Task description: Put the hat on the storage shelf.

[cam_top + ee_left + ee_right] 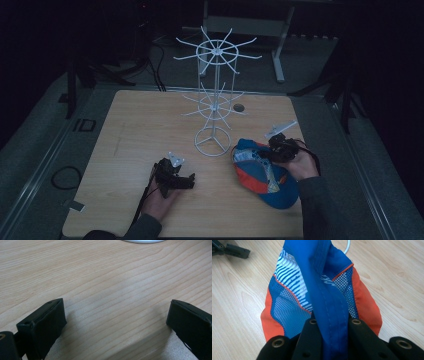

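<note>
A blue and orange cap (260, 176) with mesh panels lies on the wooden table (135, 130) at the right, near the front. My right gripper (265, 153) is shut on the cap's blue band; in the right gripper view the band (329, 297) runs up between the jaws of my right gripper (333, 326), with the cap (287, 305) spread beyond. My left gripper (188, 181) rests low at the table's front middle, open, with bare wood between its jaws (116, 315). It also shows far off as the left gripper (233, 250).
A white wire rack (215, 90) with two tiers of spokes stands on a ring base at the table's middle, just left of the cap. Its base edge (143, 241) lies ahead of the left gripper. A small dark hole (238, 107) sits behind the rack.
</note>
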### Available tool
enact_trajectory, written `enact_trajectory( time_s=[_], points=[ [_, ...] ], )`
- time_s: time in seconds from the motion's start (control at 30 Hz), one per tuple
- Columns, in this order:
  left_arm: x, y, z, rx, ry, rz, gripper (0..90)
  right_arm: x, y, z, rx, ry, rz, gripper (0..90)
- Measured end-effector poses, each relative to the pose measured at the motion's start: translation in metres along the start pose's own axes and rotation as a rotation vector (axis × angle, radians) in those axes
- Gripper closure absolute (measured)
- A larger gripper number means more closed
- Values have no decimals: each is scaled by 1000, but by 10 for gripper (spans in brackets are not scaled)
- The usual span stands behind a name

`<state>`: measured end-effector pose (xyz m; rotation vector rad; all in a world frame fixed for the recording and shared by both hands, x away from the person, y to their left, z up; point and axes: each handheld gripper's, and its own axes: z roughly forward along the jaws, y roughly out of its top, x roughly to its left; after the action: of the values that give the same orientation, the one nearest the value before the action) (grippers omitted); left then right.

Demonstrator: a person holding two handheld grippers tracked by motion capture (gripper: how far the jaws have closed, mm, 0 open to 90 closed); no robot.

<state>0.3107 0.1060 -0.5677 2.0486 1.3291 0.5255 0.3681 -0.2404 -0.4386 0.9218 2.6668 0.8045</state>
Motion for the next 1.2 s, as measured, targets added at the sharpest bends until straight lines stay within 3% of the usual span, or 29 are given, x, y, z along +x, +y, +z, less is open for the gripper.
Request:
enact_trajectory(
  time_s=[1.2],
  points=[
    [0, 0, 0, 1, -1, 1, 26, 11, 3, -48, -159, -42, 16, 876]
  ],
)
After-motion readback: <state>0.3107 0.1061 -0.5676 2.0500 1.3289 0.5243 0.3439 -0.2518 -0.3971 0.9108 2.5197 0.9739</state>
